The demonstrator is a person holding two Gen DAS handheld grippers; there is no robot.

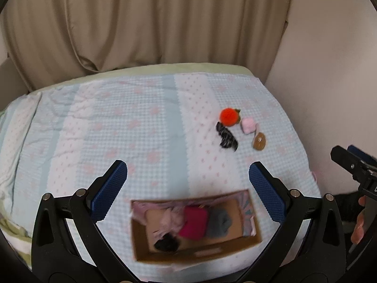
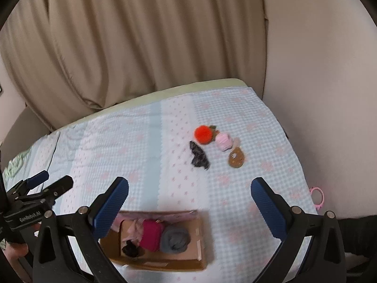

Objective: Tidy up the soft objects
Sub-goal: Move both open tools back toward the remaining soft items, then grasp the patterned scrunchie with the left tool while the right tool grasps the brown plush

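Observation:
An open cardboard box (image 1: 249,240) (image 2: 200,226) lies on the bed and holds a pink cloth, a magenta item (image 1: 194,221) (image 2: 152,234), a grey item (image 1: 219,222) (image 2: 175,238) and a black item (image 1: 166,243) (image 2: 130,250). Farther off lie an orange plush ball (image 1: 228,116) (image 2: 204,134), a pink soft item (image 1: 248,125) (image 2: 224,141), a dark cloth (image 1: 226,136) (image 2: 199,156) and a brown round item (image 1: 259,141) (image 2: 236,158). My left gripper (image 1: 187,179) is open and empty above the box. My right gripper (image 2: 189,195) is open and empty above the box.
The bed has a light blue and white quilt with pink flowers (image 1: 132,127) (image 2: 132,155). A beige curtain (image 1: 141,18) and a wall stand behind. The right gripper shows at the right edge of the left wrist view (image 1: 353,162). A pink ring (image 2: 318,197) lies at the bed's right edge.

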